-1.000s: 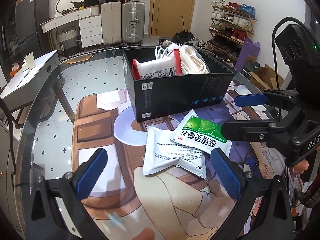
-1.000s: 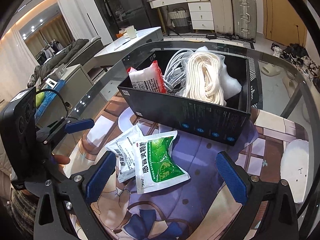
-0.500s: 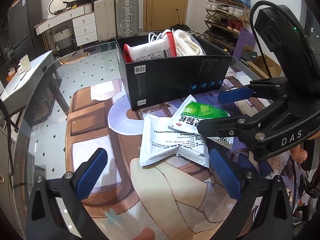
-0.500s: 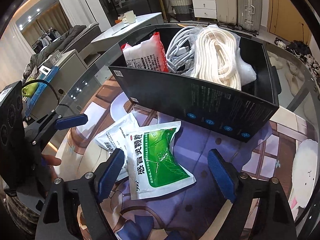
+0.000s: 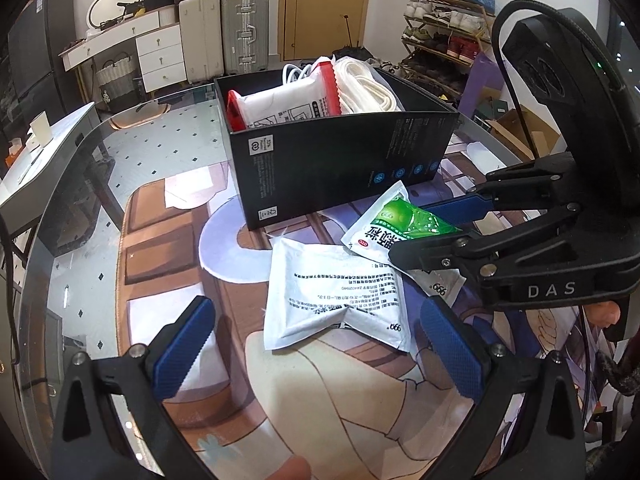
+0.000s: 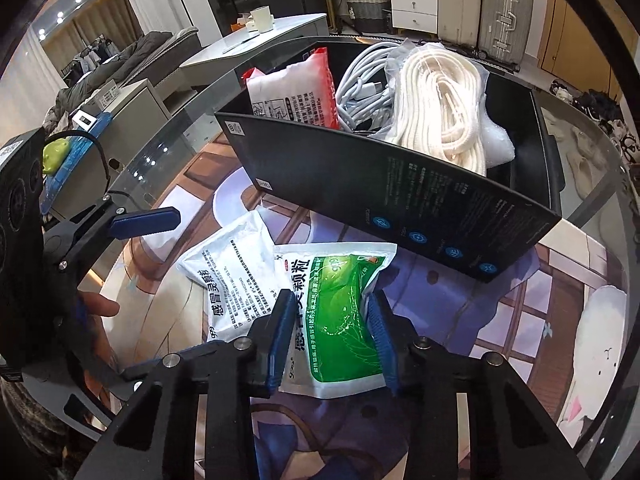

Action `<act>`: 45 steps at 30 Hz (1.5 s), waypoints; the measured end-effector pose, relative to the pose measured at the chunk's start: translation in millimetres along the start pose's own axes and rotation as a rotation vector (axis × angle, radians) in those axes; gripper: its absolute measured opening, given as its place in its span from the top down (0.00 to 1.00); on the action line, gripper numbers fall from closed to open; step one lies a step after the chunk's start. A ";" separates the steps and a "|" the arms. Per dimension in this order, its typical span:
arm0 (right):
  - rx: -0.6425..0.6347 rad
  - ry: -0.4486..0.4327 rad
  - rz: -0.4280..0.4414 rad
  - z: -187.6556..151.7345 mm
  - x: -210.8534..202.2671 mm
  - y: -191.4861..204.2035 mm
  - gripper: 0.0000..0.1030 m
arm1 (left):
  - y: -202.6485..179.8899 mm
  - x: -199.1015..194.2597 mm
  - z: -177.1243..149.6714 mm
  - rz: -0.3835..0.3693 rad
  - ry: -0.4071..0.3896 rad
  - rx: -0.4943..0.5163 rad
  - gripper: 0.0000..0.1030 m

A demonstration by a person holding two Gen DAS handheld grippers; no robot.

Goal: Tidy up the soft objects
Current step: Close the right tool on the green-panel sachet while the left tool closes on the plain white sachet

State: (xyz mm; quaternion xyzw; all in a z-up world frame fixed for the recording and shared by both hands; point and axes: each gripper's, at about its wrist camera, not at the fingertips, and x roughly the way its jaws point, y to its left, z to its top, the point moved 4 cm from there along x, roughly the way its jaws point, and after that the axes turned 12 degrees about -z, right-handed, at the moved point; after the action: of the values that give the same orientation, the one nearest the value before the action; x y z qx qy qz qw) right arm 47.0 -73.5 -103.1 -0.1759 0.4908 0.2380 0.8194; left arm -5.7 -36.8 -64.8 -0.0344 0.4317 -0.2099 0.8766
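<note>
A green pouch (image 6: 344, 280) lies on the printed mat in front of a black box (image 6: 400, 200), overlapping a white pouch (image 6: 232, 264). My right gripper (image 6: 330, 304) has its jaws closing on the green pouch, and both blue pads press its sides. From the left wrist, the right gripper (image 5: 432, 228) pinches the green pouch (image 5: 404, 220) just right of the white pouch (image 5: 336, 296). My left gripper (image 5: 318, 344) hangs open over the white pouch's near edge, holding nothing. The black box (image 5: 340, 160) holds a red-and-white pack (image 5: 280, 104), grey cables (image 6: 360, 76) and a white rope (image 6: 440, 92).
The cartoon-print mat (image 5: 280, 400) covers a round glass table whose rim (image 5: 80, 152) curves along the left. A white side table (image 6: 256, 40) stands beyond it. Suitcases (image 5: 244, 32) and a shoe rack (image 5: 444, 20) line the far wall.
The right gripper came down over the green pouch and its wide-open jaws closed onto it. The left gripper stayed open in about the same place.
</note>
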 end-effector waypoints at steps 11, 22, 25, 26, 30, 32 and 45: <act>0.070 0.000 -0.021 -7.7 -3.3 -31.3 0.64 | -5.5 19.8 6.0 0.017 0.049 0.016 0.00; 0.093 -0.020 0.009 -18.0 -6.0 -48.5 0.64 | -7.3 33.3 11.7 0.050 0.082 0.022 0.00; 0.096 -0.025 0.011 -19.8 -7.7 -52.0 0.64 | -8.0 34.7 13.3 0.053 0.093 0.016 0.00; 0.097 -0.027 0.013 -20.5 -8.1 -52.5 0.64 | -8.0 35.1 13.6 0.053 0.096 0.016 0.00; 0.105 -0.038 0.021 -21.9 -8.7 -53.1 0.64 | -4.8 35.0 13.3 0.062 0.092 0.002 0.01; 0.106 -0.042 0.022 -22.6 -9.0 -53.8 0.64 | -5.3 33.8 12.2 0.063 0.085 0.001 0.02; 0.129 -0.045 0.027 -22.7 -10.2 -59.7 0.65 | -18.8 20.4 6.2 0.061 0.053 0.008 0.52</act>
State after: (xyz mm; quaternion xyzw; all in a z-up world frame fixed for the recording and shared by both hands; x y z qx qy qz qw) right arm 60.1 -136.8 -101.1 -0.1109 0.4890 0.2208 0.8365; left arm 3.7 -62.7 -71.5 -0.0121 0.4549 -0.1854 0.8710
